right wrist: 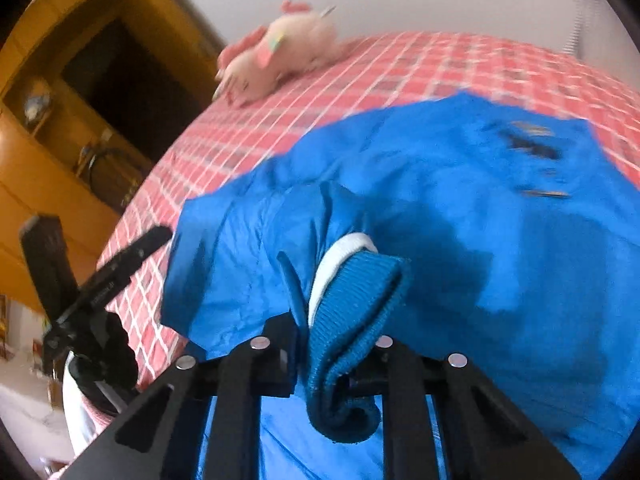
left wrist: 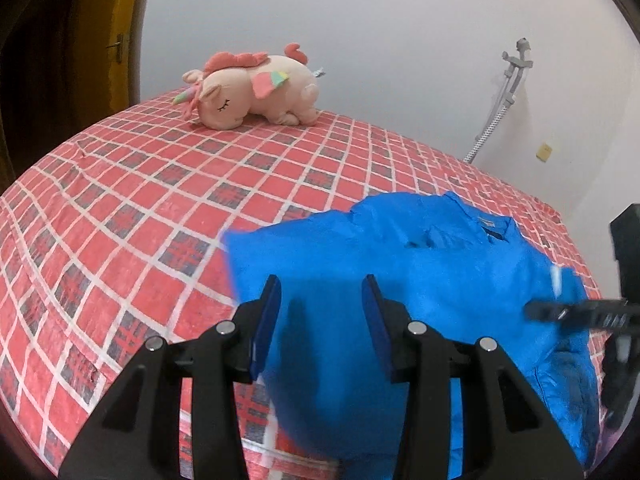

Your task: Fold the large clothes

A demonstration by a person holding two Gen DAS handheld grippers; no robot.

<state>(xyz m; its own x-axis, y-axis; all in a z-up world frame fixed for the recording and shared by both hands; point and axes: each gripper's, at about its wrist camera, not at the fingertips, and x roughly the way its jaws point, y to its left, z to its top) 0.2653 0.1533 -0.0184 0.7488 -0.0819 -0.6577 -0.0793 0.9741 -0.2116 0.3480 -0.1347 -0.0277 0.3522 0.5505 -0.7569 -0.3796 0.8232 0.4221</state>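
Observation:
A large blue jacket (left wrist: 420, 276) lies crumpled on the red checked bedspread (left wrist: 132, 216). My left gripper (left wrist: 322, 292) is open just above the jacket's near left part, with nothing between its blue pads. My right gripper (right wrist: 340, 308) is shut on the jacket's ribbed blue cuff (right wrist: 356, 300), which has a white lining, and holds it lifted over the jacket body (right wrist: 500, 220). The right gripper also shows blurred at the right edge of the left wrist view (left wrist: 580, 314). The left gripper shows at the left of the right wrist view (right wrist: 120, 264).
A pink plush unicorn (left wrist: 256, 88) lies at the far side of the bed by the white wall. A grey hose and bracket (left wrist: 500, 100) hang on the wall at the right. A yellow wooden wardrobe (right wrist: 60, 128) stands left of the bed.

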